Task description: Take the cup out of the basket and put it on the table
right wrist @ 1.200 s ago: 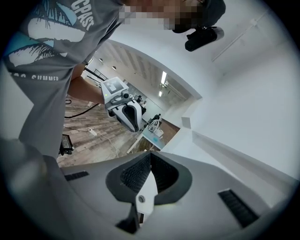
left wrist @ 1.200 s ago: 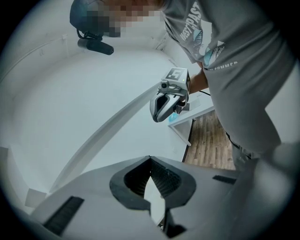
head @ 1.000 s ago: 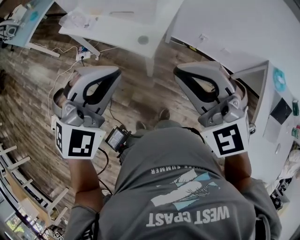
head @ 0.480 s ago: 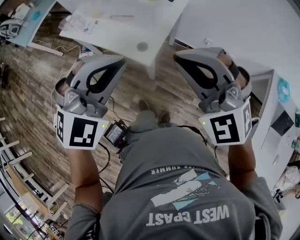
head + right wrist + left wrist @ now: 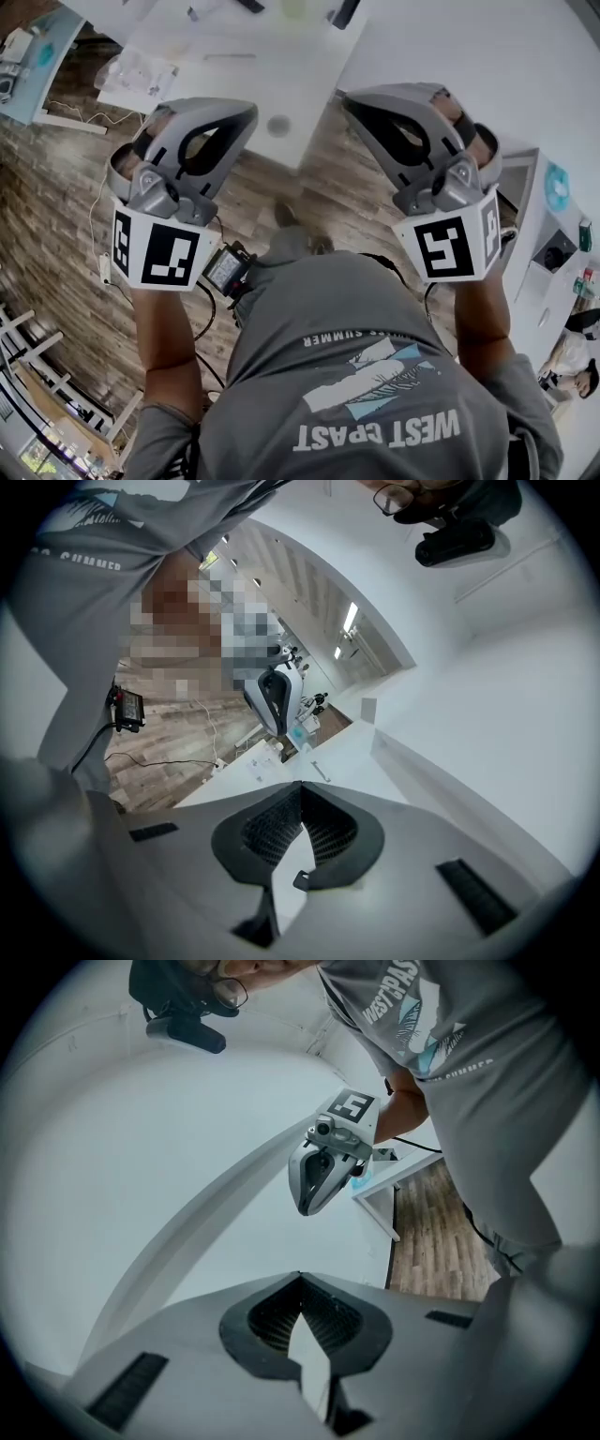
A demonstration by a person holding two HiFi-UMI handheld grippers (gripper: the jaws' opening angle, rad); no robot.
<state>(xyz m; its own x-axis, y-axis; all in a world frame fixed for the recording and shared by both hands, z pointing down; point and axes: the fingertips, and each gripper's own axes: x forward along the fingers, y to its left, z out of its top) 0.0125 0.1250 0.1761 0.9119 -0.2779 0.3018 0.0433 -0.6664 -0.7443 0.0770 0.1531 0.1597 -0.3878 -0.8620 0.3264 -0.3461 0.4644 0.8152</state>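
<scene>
Head view: I hold the left gripper (image 5: 246, 114) and the right gripper (image 5: 352, 103) out ahead at chest height, apart from each other, marker cubes toward me. The left gripper's tip shows against the near edge of the white counter (image 5: 234, 66). The right gripper's tip shows just beside the counter's near corner, above the wooden floor (image 5: 66, 187).

Left gripper view: the jaws meet at their tips with nothing between them. The right gripper hangs in mid-frame against a white wall (image 5: 141, 1176).

Right gripper view: the jaws are closed tip to tip and empty. The left gripper shows beyond them, above the counter's far end.

I cannot place the cup from any of the three views.
</scene>
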